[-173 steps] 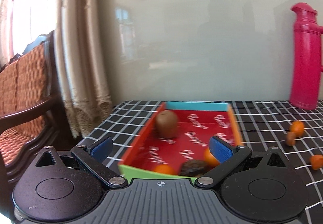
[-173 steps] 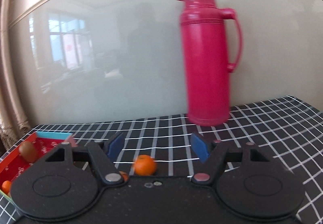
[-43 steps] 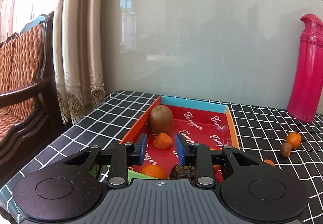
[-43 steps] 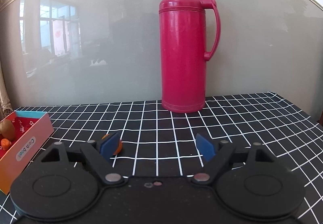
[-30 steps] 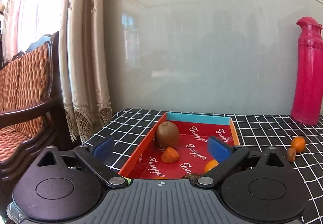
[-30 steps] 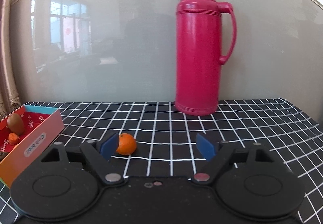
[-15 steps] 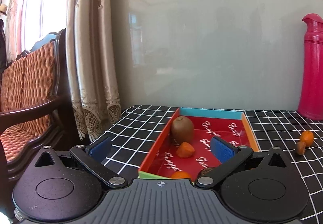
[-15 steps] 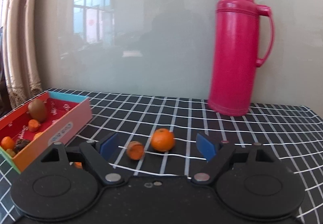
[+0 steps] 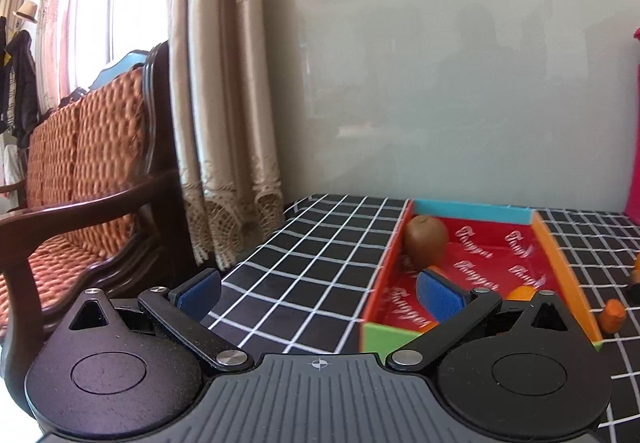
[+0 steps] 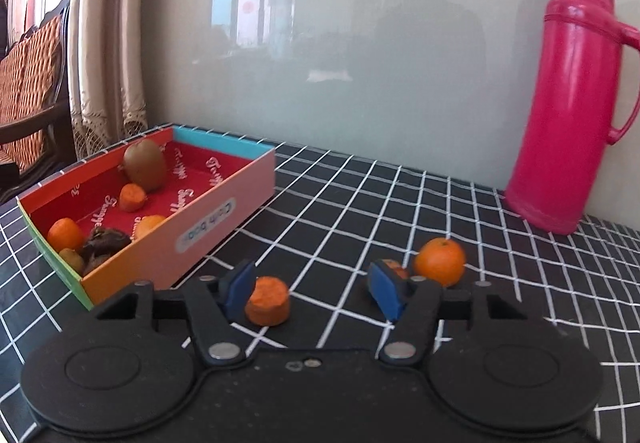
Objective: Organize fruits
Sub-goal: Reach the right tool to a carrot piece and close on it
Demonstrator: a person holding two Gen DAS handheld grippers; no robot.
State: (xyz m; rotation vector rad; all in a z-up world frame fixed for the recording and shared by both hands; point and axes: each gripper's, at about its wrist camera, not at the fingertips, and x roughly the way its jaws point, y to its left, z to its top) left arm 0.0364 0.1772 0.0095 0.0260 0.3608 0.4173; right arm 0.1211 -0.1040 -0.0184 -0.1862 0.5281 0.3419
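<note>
At left of the right-wrist frame, the box [image 10: 224, 219] holds a kiwi [image 10: 145, 164] and several pieces. At lower centre, the right tool [image 10: 312, 289] is closing around an orange chunk [image 10: 267, 301], pads not yet pressing; the mandarin [image 10: 439, 261] waits right. The left tool [image 9: 318, 289] is released.

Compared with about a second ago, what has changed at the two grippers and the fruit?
The right gripper swung toward the multicoloured cardboard box; its jaws are closing around the orange cylindrical fruit piece, not yet gripping. The left gripper drifted left, open, empty. Box contents unchanged.
</note>
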